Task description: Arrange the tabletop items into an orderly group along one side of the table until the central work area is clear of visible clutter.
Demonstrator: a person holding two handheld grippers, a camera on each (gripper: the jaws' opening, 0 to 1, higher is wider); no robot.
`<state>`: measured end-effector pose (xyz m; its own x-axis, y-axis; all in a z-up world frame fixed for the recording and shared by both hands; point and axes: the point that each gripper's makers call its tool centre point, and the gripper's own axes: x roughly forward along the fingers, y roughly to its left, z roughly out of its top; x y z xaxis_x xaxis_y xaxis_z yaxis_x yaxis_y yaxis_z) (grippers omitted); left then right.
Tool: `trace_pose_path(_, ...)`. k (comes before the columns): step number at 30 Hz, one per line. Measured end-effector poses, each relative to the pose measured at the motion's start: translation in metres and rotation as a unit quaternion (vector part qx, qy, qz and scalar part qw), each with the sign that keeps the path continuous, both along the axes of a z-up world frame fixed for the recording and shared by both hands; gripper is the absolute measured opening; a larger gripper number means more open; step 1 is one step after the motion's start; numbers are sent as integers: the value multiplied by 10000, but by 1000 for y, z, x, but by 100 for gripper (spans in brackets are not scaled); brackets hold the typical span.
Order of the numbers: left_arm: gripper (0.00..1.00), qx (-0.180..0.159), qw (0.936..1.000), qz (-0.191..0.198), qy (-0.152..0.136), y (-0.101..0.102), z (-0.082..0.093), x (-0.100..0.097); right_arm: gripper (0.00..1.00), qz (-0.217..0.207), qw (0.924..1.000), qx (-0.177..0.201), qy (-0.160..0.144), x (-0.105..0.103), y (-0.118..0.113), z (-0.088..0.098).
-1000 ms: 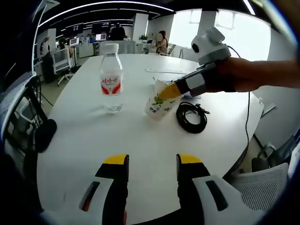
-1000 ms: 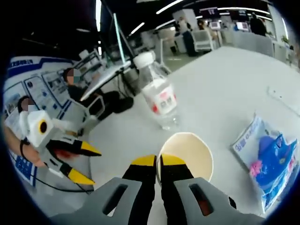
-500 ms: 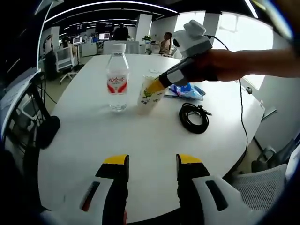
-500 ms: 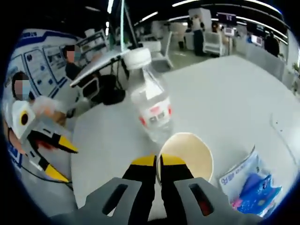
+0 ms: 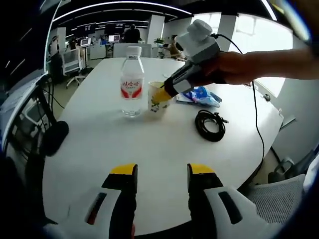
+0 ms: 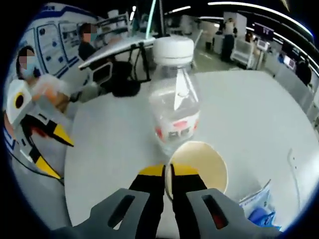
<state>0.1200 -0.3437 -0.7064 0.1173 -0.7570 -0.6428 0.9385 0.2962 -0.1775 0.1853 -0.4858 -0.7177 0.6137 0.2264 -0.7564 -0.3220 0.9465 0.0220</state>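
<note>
While the right gripper's (image 6: 167, 172) fingers pinch one cup (image 6: 199, 162), left gripper's (image 5: 157, 172) fingers gape.

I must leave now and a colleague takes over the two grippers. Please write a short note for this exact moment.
Right gripper: shut on the rim of the paper cup, held right beside the water bottle.
Left gripper: open, holding nothing, over the near part of the white table.
Done: the cup is brought to the bottle.
Left: set the cup down, then move the black cable coil and the blue packet into the same group.
</note>
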Motion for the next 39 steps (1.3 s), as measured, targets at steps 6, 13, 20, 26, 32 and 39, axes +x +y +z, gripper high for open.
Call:
trace_pose_path(6,38,-2,10000,22,18,1,-1,1,3,94,9999,-113,71,0,-2,-6)
trace_pose_path(13,38,-31,10000,42,28,1,-1,0,8,7,9999,-89,79,2,-4,-7)
trace_pose_path(20,38,-60,9999,62,55,-1,0,-1,15,-13,9999,-104,34,2,-4,-3)
trace_pose_path(26,38,-68,10000,24,55,-4,1,-3,18,11,9999,-107,-37,-1,-3,3)
trace_pose_path(32,38,-94,9999,-28,38,-9,4,-6,22,155,9997,-128,-152,-8,2,16)
trace_pose_path(39,38,-126,9999,-87,30,-16,7,-10,24,116,9992,-105,-376,-18,0,35)
